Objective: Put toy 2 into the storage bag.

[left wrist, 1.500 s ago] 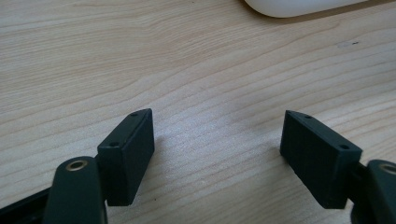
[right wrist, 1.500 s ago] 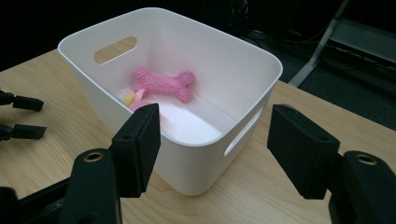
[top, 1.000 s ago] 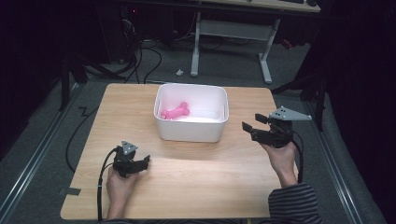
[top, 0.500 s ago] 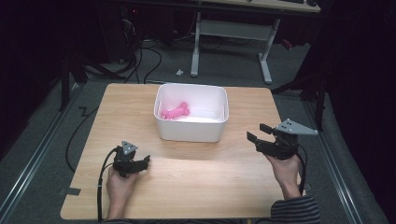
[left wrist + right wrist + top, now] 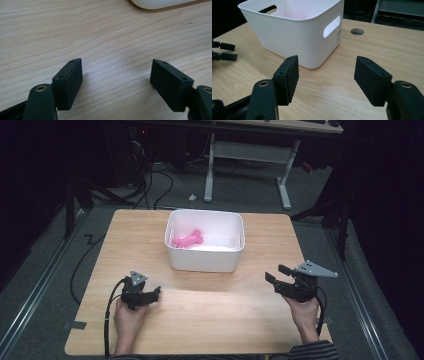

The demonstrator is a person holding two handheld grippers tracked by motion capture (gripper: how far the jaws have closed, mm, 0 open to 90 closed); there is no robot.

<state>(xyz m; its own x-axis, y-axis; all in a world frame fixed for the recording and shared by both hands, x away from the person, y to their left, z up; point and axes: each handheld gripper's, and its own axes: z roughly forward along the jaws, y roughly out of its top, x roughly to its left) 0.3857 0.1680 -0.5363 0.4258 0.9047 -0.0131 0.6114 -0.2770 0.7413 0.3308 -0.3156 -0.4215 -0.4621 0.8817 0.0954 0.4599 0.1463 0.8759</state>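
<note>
A white plastic bin (image 5: 206, 262) stands at the middle of the wooden table (image 5: 210, 320), with a pink bone-shaped toy (image 5: 188, 240) lying inside it. My left gripper (image 5: 152, 293) rests low on the table at the front left, jaws open and empty (image 5: 116, 75). My right gripper (image 5: 276, 275) hovers at the front right, pointing towards the bin, open with nothing between its jaws (image 5: 327, 75). In the right gripper view the bin (image 5: 299, 32) stands close ahead, and the left gripper's jaws (image 5: 223, 51) show at the far left edge.
A round cable hole (image 5: 357, 31) sits in the tabletop beyond the bin. A desk frame (image 5: 250, 165) and cables lie on the floor behind the table. Bare wood stretches between the two hands.
My right gripper has come down and back towards the table's front edge. The left gripper has stayed where it was.
</note>
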